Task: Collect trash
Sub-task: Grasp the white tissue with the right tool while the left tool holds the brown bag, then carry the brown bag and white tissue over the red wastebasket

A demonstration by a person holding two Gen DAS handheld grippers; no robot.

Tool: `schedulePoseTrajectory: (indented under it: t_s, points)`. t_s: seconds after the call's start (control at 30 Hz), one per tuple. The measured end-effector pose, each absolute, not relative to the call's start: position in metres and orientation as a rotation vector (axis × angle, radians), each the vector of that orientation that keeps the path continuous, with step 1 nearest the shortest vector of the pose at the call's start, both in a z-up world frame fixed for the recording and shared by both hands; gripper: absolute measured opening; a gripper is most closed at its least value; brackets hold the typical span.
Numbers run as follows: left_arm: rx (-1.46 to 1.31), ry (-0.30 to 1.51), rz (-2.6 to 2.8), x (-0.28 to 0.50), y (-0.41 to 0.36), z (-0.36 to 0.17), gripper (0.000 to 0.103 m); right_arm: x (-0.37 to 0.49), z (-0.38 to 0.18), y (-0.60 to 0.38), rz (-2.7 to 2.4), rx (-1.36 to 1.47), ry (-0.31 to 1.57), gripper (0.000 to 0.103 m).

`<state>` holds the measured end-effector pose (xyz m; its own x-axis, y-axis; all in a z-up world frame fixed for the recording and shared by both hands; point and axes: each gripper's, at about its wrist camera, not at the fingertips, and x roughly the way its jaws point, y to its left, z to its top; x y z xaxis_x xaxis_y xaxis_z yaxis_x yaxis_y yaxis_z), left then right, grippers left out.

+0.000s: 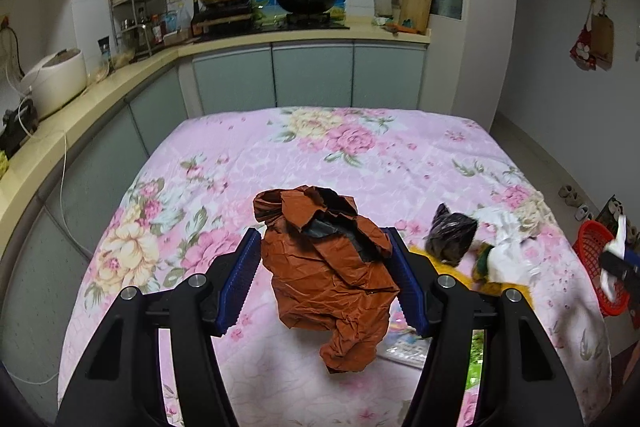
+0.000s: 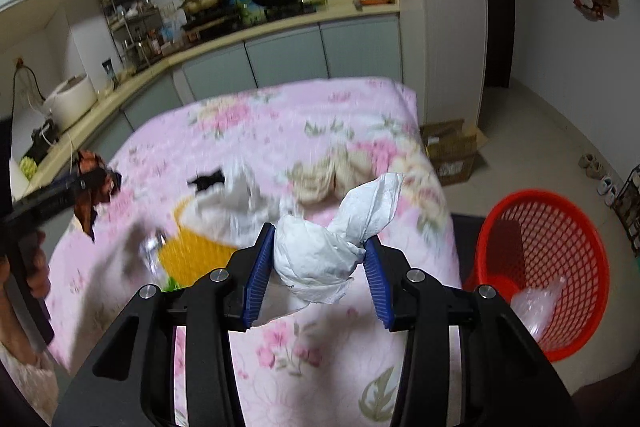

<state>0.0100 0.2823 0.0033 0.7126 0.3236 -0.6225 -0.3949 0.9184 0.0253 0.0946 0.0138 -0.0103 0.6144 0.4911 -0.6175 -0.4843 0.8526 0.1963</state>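
While both loads hang clear of the floral bed [image 1: 360, 155], my left gripper [image 1: 326, 277] clamps crumpled rust-brown paper [image 1: 328, 279], my right gripper [image 2: 316, 269] pinches a soft white tissue wad [image 2: 316, 259]; light, crushable, best held mid-bulk. A red mesh plastic basket [image 2: 560, 251] sits right of the right gripper.

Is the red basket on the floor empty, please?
No. The red basket already holds a crumpled clear plastic piece at its bottom.

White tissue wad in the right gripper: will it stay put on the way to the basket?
Probably. The white tissue wad looks light and soft, dented between the right gripper's pads. Its loose tail may flap, and could snag the red basket's mesh.
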Motion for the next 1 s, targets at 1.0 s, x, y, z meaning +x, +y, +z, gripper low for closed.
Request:
schedulePoseTrajectory:
  t_s: [1.0]
  points:
    - [0.0, 0.636, 0.146, 0.061, 0.171, 0.022, 0.06, 0.109, 0.031, -0.061, 0.414, 0.116, 0.648, 0.042]
